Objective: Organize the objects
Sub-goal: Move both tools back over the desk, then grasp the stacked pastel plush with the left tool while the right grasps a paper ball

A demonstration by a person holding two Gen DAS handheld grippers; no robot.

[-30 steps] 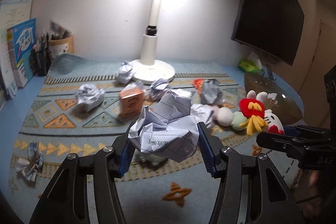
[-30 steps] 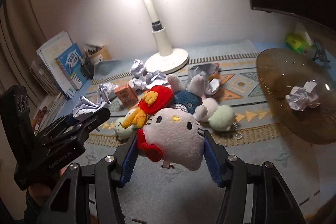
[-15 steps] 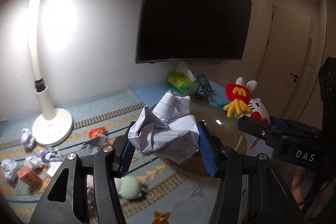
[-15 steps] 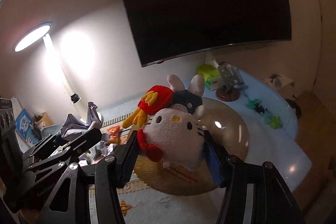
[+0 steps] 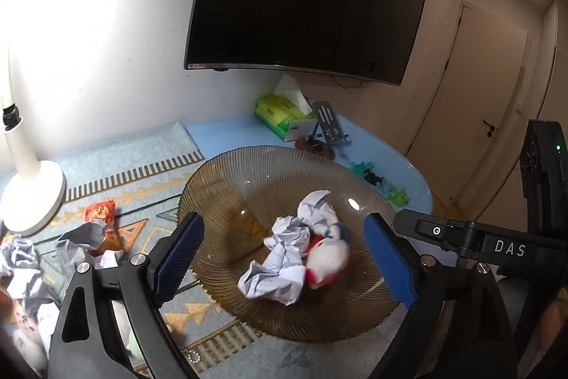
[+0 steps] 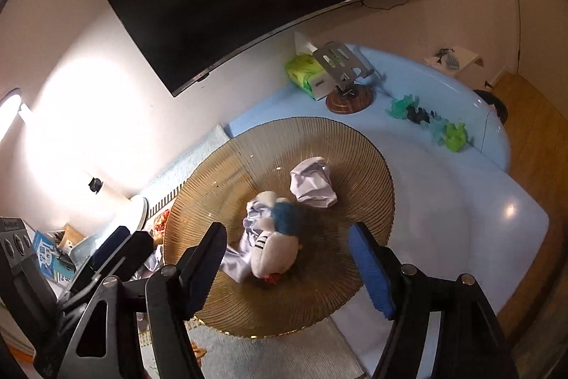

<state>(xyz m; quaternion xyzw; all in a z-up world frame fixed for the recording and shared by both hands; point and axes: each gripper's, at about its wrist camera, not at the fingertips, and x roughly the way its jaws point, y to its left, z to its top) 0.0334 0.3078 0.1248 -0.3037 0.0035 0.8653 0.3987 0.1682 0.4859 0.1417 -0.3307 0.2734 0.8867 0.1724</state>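
Observation:
An amber ribbed glass bowl [image 5: 220, 180] [image 6: 372, 166] sits on the blue table. In it lie a crumpled lined paper [image 5: 280, 269], a second paper ball [image 5: 316, 212] [image 6: 312, 183] and a white plush toy [image 5: 328, 260] [image 6: 273, 251] with a blue patch, blurred. My left gripper [image 5: 284, 260] hovers over the bowl with its jaws opening; its pads touch nothing. My right gripper [image 6: 289, 269] hangs above the plush, its jaws opening too, with nothing gripped. Each gripper shows at the edge of the other's view: the right one [image 5: 461, 237] and the left one [image 6: 117, 251].
Left of the bowl, the patterned mat holds several crumpled papers [image 5: 21, 258], an orange packet [image 5: 101, 212] and the white lamp base [image 5: 32, 198]. Behind the bowl stand a green tissue box [image 5: 280, 112] and a phone stand [image 5: 326, 126]. Small green figures [image 6: 451, 134] line the table's edge.
Both grippers swung right from the mat to above the bowl. The left one let go of the crumpled paper and the right one the plush toy; both now lie in the bowl.

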